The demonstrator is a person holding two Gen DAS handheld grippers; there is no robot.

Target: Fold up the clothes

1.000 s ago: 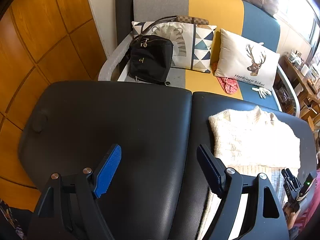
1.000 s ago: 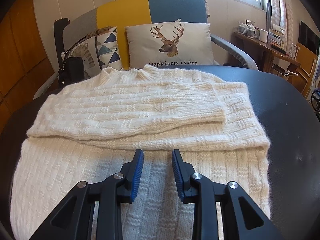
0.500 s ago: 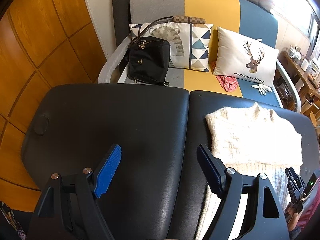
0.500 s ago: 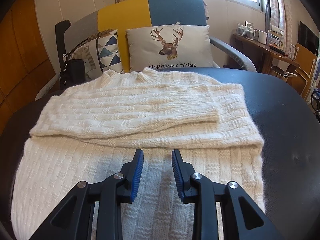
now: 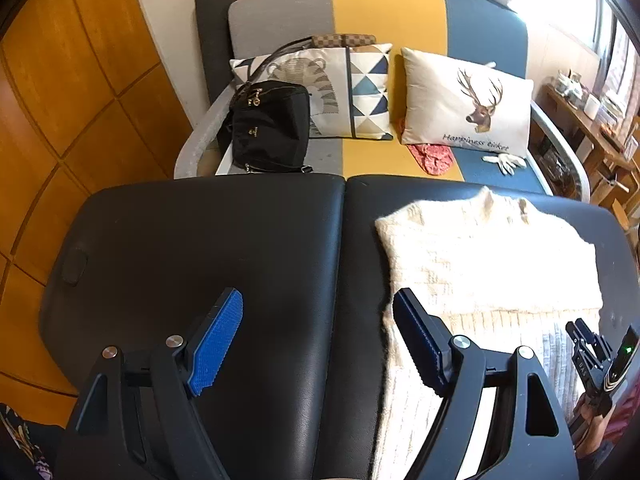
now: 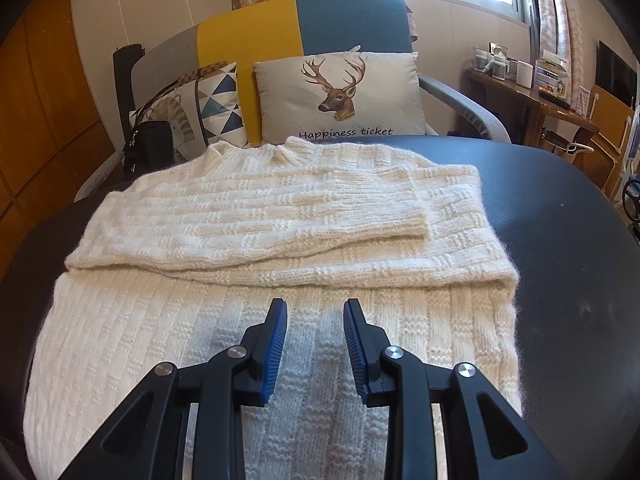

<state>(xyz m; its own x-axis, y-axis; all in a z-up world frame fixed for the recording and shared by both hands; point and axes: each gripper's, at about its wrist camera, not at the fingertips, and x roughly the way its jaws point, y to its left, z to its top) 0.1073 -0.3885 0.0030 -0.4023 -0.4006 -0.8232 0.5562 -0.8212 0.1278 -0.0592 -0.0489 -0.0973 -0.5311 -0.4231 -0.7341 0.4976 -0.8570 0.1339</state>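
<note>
On the far left, wooden wall panels [image 5: 60,92] run down beside the black padded table [image 5: 208,248] that I work over. My left gripper [image 5: 318,310] hangs above the bare left half of this table, its jaws spread wide with nothing between them; its right finger [image 5: 420,344] sits at the left edge of the cream knitted sweater [image 5: 488,256]. Behind the table stands a sofa [image 5: 384,12] in grey, yellow and blue, with a black handbag [image 5: 272,128] at its left end, then a triangle-patterned cushion [image 5: 352,92], then a deer cushion [image 5: 468,108].

The sweater lies flat on the right half of the table, collar toward the sofa, with a sleeve [image 6: 260,216] folded across the chest and the upper part doubled over the lower body. My right gripper [image 6: 315,320] hovers over the sweater's lower middle, jaws partly open, pads clear of the knit and holding nothing. Further right, bare black table [image 6: 560,248] shows, and beyond it a wooden side table [image 6: 532,96] crowded with small items under the window.
</note>
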